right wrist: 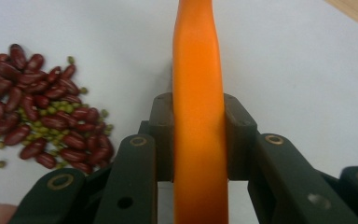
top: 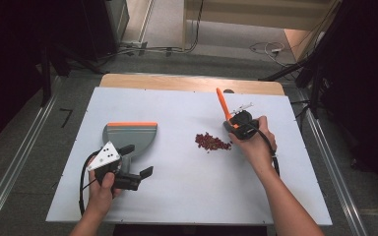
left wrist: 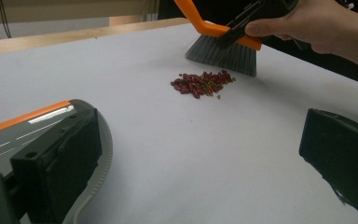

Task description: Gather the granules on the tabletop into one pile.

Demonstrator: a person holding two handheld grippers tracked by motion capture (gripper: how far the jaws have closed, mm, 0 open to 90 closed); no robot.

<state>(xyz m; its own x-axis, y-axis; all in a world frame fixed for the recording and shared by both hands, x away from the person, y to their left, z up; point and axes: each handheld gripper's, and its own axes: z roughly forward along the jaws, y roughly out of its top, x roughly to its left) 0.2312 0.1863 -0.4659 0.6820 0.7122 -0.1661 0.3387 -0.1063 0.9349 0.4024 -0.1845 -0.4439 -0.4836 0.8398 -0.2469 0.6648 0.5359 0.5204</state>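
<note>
1. Broadly, a white bench (top: 187, 196) is seen from above, with a wooden strip along its far edge.
2. A grey dustpan (top: 130, 135) with an orange lip is laid flat on the left half of the bench, its handle turned toward the person. It is well apart from the beans.
3. The left gripper (top: 137, 162) is held low over the bench, at the near end of the dustpan. In the left gripper view its jaws are seen wide apart: one jaw is beside the dustpan's rim and the other is over bare bench. Nothing is pressed between them, so the dustpan is not clamped.
4. A small brush (left wrist: 221, 46) with an orange handle and grey bristles is held by the right gripper (right wrist: 198, 135). The jaws are closed tightly on the handle from both sides. The handle is pointed up and away, and the bristles are set down on the bench.
5. A little heap of red and green beans (top: 211, 142) is found near the middle of the bench, just beside the bristles.
</note>
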